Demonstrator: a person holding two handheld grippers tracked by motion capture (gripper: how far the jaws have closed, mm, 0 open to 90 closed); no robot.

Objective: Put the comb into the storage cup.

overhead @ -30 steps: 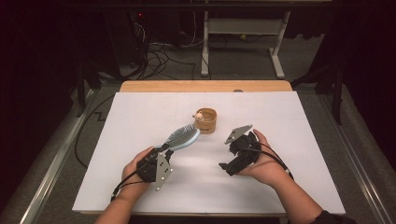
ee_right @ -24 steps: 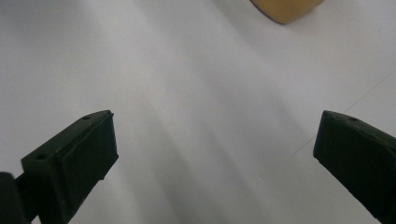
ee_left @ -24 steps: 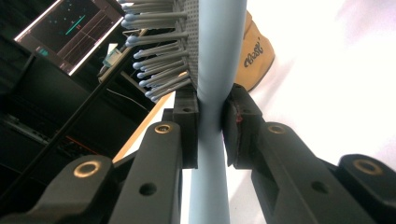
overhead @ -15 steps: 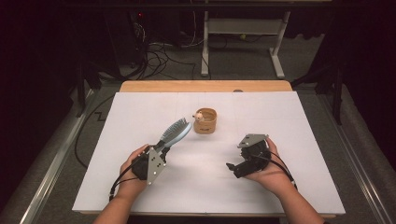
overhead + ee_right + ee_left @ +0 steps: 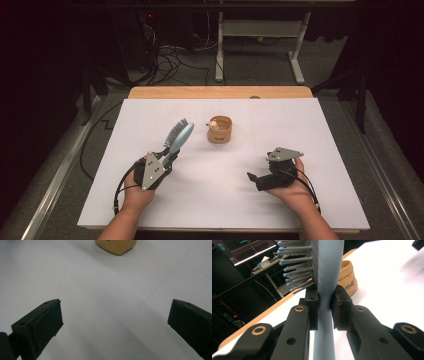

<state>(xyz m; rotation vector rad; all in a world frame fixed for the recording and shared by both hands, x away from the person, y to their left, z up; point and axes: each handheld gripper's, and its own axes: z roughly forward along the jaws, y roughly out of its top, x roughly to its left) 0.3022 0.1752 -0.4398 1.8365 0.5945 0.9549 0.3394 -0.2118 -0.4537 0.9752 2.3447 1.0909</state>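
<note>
A light blue hairbrush [image 5: 178, 135] with grey bristles is held up off the table, its head pointing to the far side. My left gripper [image 5: 166, 155] is shut on the brush's handle [image 5: 325, 302], pads pressing both sides of it. A small tan round basket [image 5: 220, 129] with a little pale figure inside stands at the table's middle; in the left gripper view the basket [image 5: 348, 277] sits behind the brush. My right gripper [image 5: 256, 179] rests low at the right front, jaws wide apart, with nothing between them [image 5: 115, 327]. The basket's [image 5: 116, 245] bottom edge peeks in at the top there.
The white table cover [image 5: 320, 130] ends at a wooden strip [image 5: 220, 92] along the far edge. Beyond it are a white desk frame [image 5: 260, 45], cables on the floor and dark surroundings. A lit monitor [image 5: 244, 250] stands off to the side.
The left gripper has carried the brush left, away from the basket, and raised it more upright. The right gripper has moved toward the front right and sunk down to the table.
</note>
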